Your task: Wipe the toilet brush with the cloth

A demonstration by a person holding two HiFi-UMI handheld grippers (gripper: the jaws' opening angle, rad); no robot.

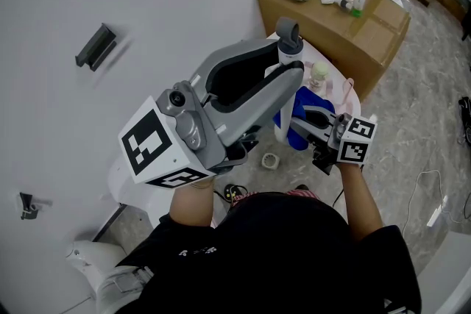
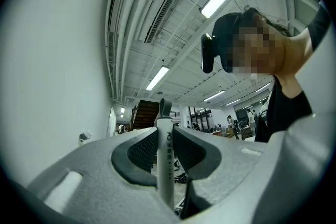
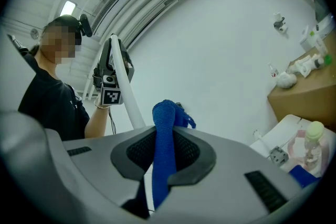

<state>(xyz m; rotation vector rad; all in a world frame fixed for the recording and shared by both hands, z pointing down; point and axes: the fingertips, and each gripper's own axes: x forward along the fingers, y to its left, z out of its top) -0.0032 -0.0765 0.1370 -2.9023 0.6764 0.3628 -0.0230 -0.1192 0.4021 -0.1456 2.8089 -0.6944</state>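
In the head view my left gripper (image 1: 288, 68) is raised in front of me, shut on the white handle of the toilet brush (image 1: 290, 43), whose grey cap sticks up past the jaws. The left gripper view shows that handle (image 2: 165, 157) upright, pinched between the two pads. My right gripper (image 1: 321, 130) sits lower and to the right, shut on the blue cloth (image 1: 297, 111). In the right gripper view the cloth (image 3: 165, 139) stands folded between the jaws, with the brush handle (image 3: 129, 98) and my left gripper (image 3: 110, 78) just beyond it. The brush head is hidden.
A cardboard box (image 1: 372, 29) with bottles and small items stands at the back right. A white table (image 1: 347, 92) below the grippers carries a small bottle (image 1: 320, 73). A tape roll (image 1: 271, 160) lies on the floor. The white wall with a dark bracket (image 1: 96, 46) is left.
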